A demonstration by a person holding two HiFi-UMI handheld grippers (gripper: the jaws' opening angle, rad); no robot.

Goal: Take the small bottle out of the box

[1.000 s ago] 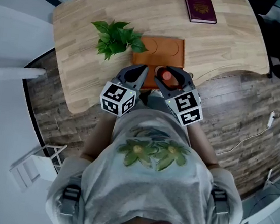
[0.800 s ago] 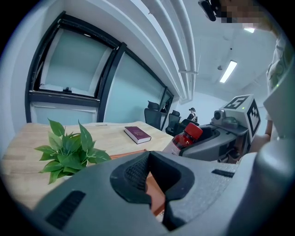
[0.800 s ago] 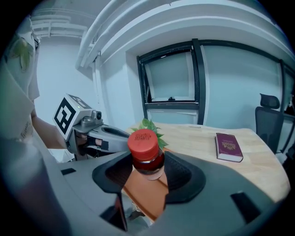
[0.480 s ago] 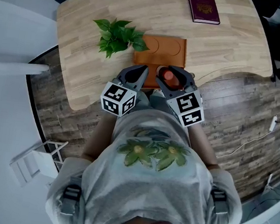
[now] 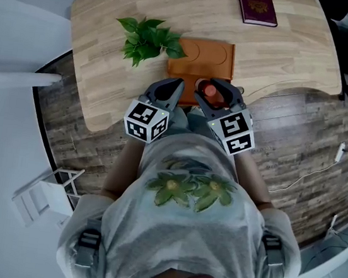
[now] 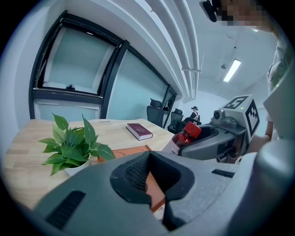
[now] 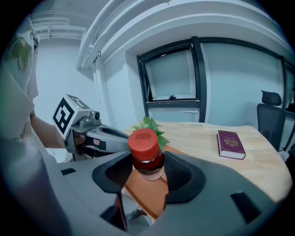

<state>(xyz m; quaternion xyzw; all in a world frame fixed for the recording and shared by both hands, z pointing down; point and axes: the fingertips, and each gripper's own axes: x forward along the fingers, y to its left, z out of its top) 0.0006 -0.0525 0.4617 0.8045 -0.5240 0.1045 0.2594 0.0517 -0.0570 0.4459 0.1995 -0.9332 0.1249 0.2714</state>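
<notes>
- The potted plant stands at the left of the wooden table, just beside the box, and plays no part.
- The left gripper hangs near the table's front edge, jaws drawn together on nothing; only a sliver of the box shows through their hollow.
- The flat orange box lies mid-table, its round recesses bare as far as they show.
- The right gripper is clenched round the small bottle below its red cap, holding it above the box's near edge.
- The lift-out looks essentially done; carrying the bottle clear and setting it down seems all that remains.
- A maroon book lies well apart at the far right.
</notes>
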